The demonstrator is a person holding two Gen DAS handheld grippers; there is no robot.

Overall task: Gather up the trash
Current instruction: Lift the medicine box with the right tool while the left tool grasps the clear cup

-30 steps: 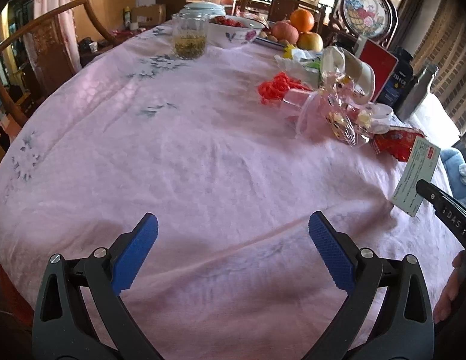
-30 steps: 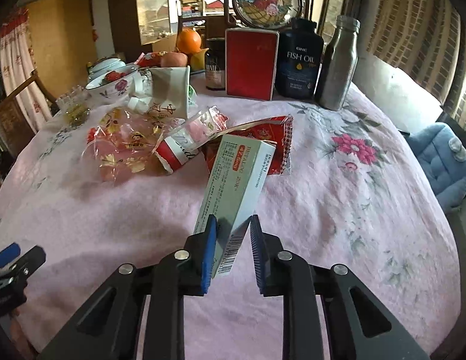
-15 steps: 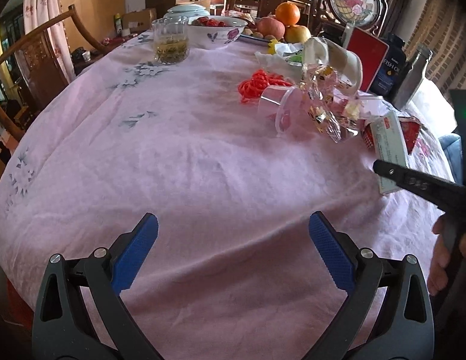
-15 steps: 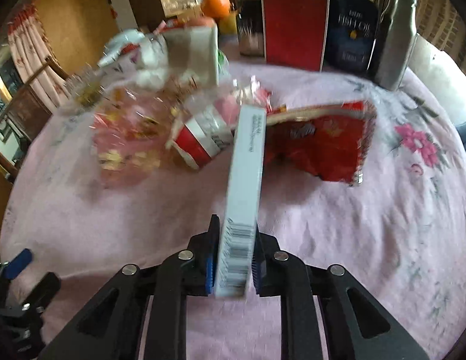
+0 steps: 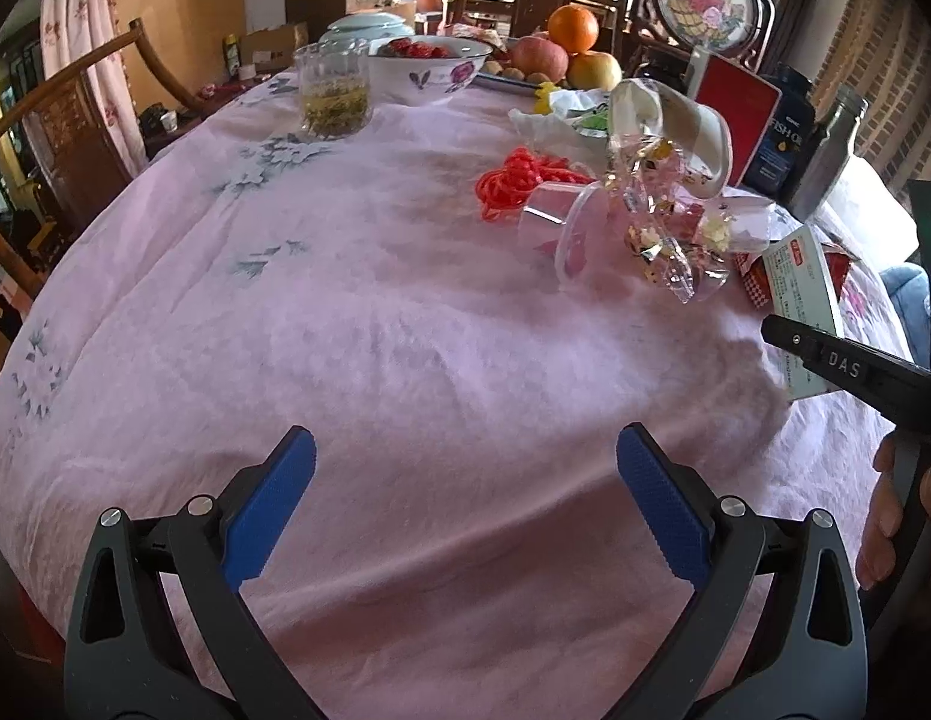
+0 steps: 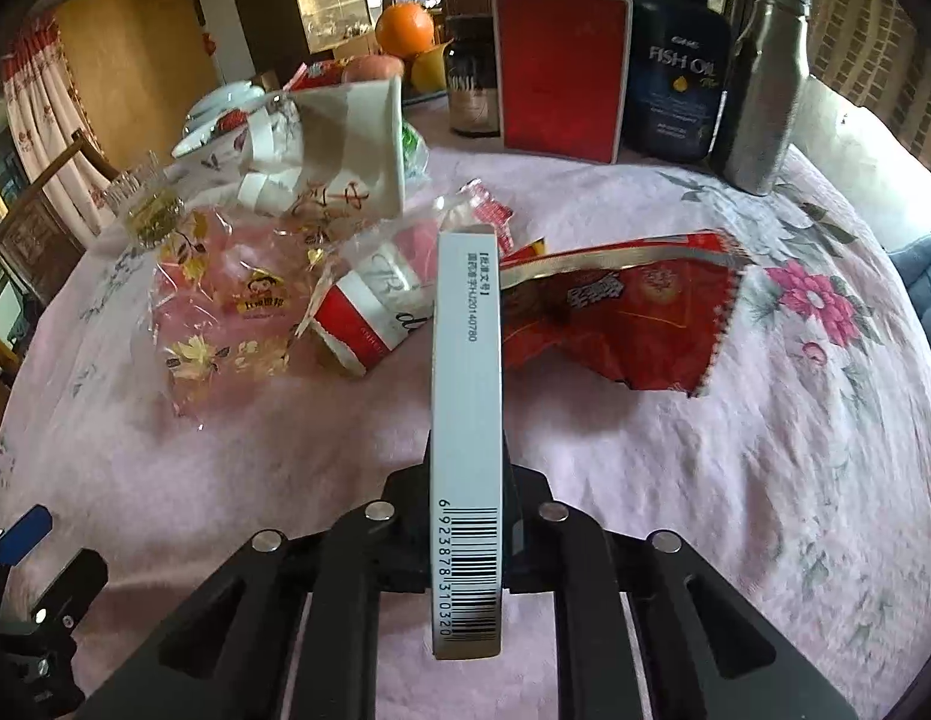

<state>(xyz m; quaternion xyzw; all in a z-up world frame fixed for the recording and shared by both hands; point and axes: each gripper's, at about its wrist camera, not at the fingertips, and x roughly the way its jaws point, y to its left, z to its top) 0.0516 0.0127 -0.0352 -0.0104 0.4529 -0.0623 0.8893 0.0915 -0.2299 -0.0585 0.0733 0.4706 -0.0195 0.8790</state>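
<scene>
Right wrist view: right gripper has a slim white carton between its jaws, narrow barcode edge toward the lens; jaws closing, pads already pressing both broad faces. Carton stands edge-up, lifted off the pink tablecloth

Remaining litter, clock from the carton's far end:
- red foil snack wrapper, torn open, at 3 o'clock, just beside
- red-and-white paper cup, crushed, on its side, at 9 o'clock
- clear printed cellophane bag, further out at 9 o'clock
- small red-and-white sachet at 12 o'clock
- white paper bag, tipped over, at 11 o'clock

Fish-oil bottle, red box and steel flask stand upright at the back; judged not trash

Left wrist view: left gripper spread wide, nothing between the jaws, over bare cloth. Carton in the right gripper shows at 3 o'clock at the frame edge. Clear plastic cup on its side and tangle of red string at 1 o'clock

Step in hand, judged: first pick, grip being secured on the carton. No bin or bag for trash visible in either view

Next calls for: firm hold without crushing the thin carton, then carry to wherever trash goes; left gripper is free for the cup or wrapper
</scene>
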